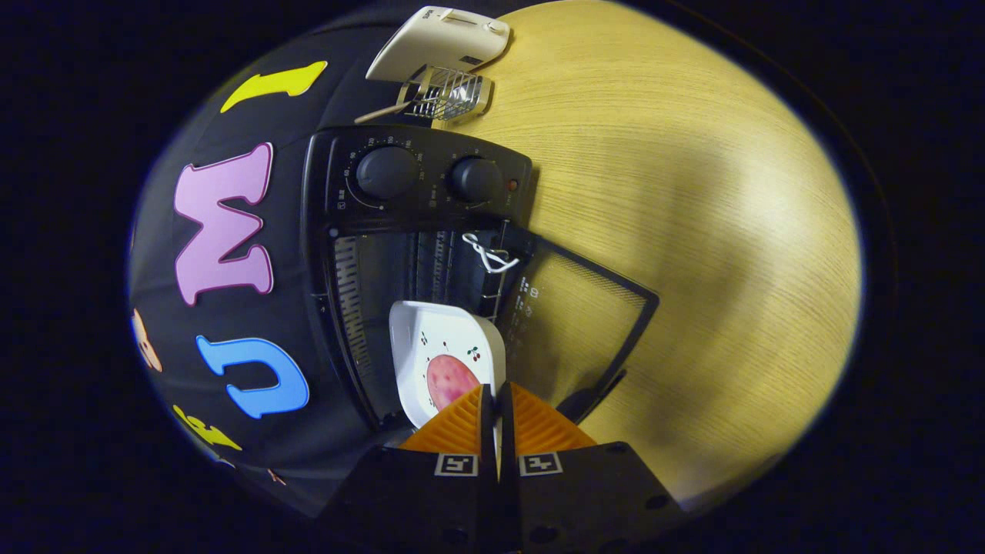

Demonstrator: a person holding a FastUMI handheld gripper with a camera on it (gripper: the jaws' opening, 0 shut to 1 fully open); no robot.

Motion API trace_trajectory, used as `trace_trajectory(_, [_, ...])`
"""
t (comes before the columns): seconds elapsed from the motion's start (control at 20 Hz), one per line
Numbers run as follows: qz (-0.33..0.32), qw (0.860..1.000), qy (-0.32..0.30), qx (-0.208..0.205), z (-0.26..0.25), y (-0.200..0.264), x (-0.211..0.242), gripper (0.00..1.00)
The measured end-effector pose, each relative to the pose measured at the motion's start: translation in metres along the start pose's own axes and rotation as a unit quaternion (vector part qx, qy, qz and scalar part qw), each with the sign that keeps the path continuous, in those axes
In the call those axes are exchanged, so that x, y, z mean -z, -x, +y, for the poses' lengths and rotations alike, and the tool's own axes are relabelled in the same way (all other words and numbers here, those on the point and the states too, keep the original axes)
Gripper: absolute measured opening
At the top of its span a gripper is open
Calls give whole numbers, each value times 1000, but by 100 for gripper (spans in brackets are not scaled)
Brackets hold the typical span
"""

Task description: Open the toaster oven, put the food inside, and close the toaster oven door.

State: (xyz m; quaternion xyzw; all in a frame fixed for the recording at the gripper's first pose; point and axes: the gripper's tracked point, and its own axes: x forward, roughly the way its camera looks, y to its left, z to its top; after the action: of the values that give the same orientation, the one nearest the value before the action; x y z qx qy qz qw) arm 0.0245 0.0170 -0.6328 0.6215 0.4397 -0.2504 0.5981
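Gripping the plate (442,346) edge, tool (496,396) at open toaster oven (419,181).

A mock kitchen set up in a recording booth: a black toaster oven (415,254) with two dials, a white toaster (442,42) and a small wire rack (449,94) stand on a pale wood bench (692,231) against black cloth.
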Motion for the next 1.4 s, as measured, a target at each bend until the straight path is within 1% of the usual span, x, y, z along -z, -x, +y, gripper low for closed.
trace_trajectory(0.2, [-69, 996, -56, 5, 24, -36, -12, 5])
trace_trajectory(0.3, [-91, 993, -73, 7, 33, -54, -12, 5])
trace_trajectory(0.4, [-102, 991, -84, 17, 39, -71, -10, 5])
trace_trajectory(0.55, [-116, 989, -85, 24, 47, -90, -5, 5])
trace_trajectory(0.65, [-133, 987, -94, 19, 52, -94, -8, 8])
trace_trajectory(0.8, [-125, 988, -89, 9, 56, -92, -7, 14])
trace_trajectory(0.85, [-122, 989, -83, 15, 52, -89, -4, 25])
trace_trajectory(0.9, [-120, 989, -84, 11, 53, -79, -8, 37])
trace_trajectory(0.95, [-116, 990, -79, 5, 54, -74, -7, 40])
trace_trajectory(1.0, [-109, 992, -62, 4, 51, -66, -4, 60])
trace_trajectory(1.05, [-100, 994, -40, 6, 47, -55, 2, 60])
trace_trajectory(1.15, [-80, 996, 21, 14, 33, -29, 13, 87])
trace_trajectory(1.2, [-71, 996, 53, 9, 30, -16, 19, 95])
trace_trajectory(1.3, [-54, 992, 115, 5, 22, 12, 29, 96])
trace_trajectory(1.35, [-49, 987, 150, 1, 20, 24, 33, 97])
trace_trajectory(1.4, [-48, 980, 192, 0, 17, 34, 32, 97])
